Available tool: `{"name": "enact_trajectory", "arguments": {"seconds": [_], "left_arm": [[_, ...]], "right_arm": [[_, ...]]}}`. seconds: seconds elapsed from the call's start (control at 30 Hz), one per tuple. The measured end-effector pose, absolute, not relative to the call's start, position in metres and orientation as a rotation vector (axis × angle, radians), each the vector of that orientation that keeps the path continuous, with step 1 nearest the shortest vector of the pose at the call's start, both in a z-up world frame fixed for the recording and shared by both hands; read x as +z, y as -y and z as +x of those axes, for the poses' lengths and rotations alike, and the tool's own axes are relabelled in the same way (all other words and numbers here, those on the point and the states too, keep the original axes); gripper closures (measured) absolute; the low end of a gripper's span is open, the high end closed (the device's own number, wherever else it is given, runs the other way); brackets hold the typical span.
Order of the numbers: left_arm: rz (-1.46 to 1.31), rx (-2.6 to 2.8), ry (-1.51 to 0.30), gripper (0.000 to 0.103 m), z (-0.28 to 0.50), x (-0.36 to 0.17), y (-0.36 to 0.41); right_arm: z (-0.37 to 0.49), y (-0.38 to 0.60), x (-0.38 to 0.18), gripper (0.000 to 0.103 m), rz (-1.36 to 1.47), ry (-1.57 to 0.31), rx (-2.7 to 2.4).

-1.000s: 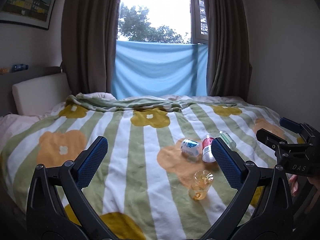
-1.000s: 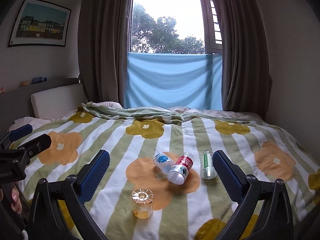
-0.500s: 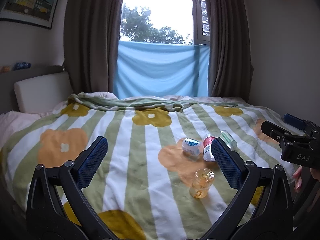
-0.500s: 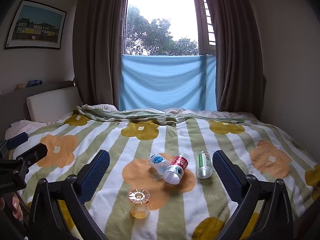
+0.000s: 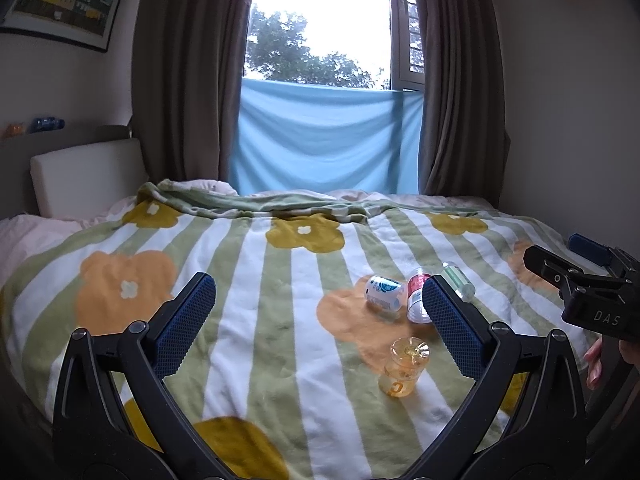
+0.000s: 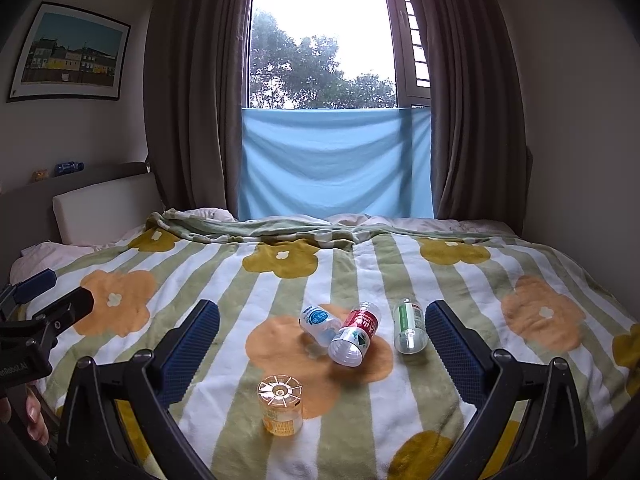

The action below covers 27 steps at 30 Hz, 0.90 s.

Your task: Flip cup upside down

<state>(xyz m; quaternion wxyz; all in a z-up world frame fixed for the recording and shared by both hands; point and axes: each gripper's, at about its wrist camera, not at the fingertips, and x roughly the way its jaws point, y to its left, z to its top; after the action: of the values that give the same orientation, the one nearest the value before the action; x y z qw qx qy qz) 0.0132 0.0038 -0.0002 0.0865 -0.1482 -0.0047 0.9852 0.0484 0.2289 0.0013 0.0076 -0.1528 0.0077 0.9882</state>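
Note:
A clear amber cup (image 5: 403, 368) stands on the striped flower blanket with its ribbed base up; it also shows in the right wrist view (image 6: 280, 404). My left gripper (image 5: 316, 322) is open and empty, held above the blanket, with the cup below and inside its right finger. My right gripper (image 6: 322, 346) is open and empty, with the cup low between its fingers, nearer the left one. Each gripper shows at the edge of the other's view.
Three small bottles lie on their sides beyond the cup: blue-labelled (image 6: 318, 322), red-labelled (image 6: 356, 334) and green-labelled (image 6: 408, 324). The blanket (image 6: 280, 256) covers the bed. A headboard cushion (image 6: 104, 208) is at the left, curtains and a window behind.
Both grippers have drifted slightly back and up; the cup and bottles sit a little lower in both views. The cup and bottles have not moved on the blanket.

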Motion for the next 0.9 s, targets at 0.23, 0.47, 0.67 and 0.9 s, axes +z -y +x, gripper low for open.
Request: {"name": "enact_trajectory", "arguments": {"seconds": [0.23, 0.47, 0.67, 0.9], "left_arm": [[-0.439, 2.936, 0.016, 0.0, 0.0138, -0.0005, -0.0039], [-0.436, 2.939, 0.011, 0.0, 0.0126, -0.0013, -0.0056], [-0.435, 2.943, 0.008, 0.0, 0.0118, -0.0013, -0.0058], [-0.418, 2.95, 0.0, 0.0, 0.0099, 0.0002, -0.0048]], "right_arm": [[0.0484, -0.2278, -0.0002, 0.0, -0.479, -0.023, 3.084], [0.0463, -0.2312, -0.0017, 0.0, -0.486, -0.029, 3.08], [0.0451, -0.232, -0.004, 0.0, -0.491, -0.029, 3.079], [0.0414, -0.2322, -0.0076, 0.0, -0.502, -0.025, 3.078]]}}
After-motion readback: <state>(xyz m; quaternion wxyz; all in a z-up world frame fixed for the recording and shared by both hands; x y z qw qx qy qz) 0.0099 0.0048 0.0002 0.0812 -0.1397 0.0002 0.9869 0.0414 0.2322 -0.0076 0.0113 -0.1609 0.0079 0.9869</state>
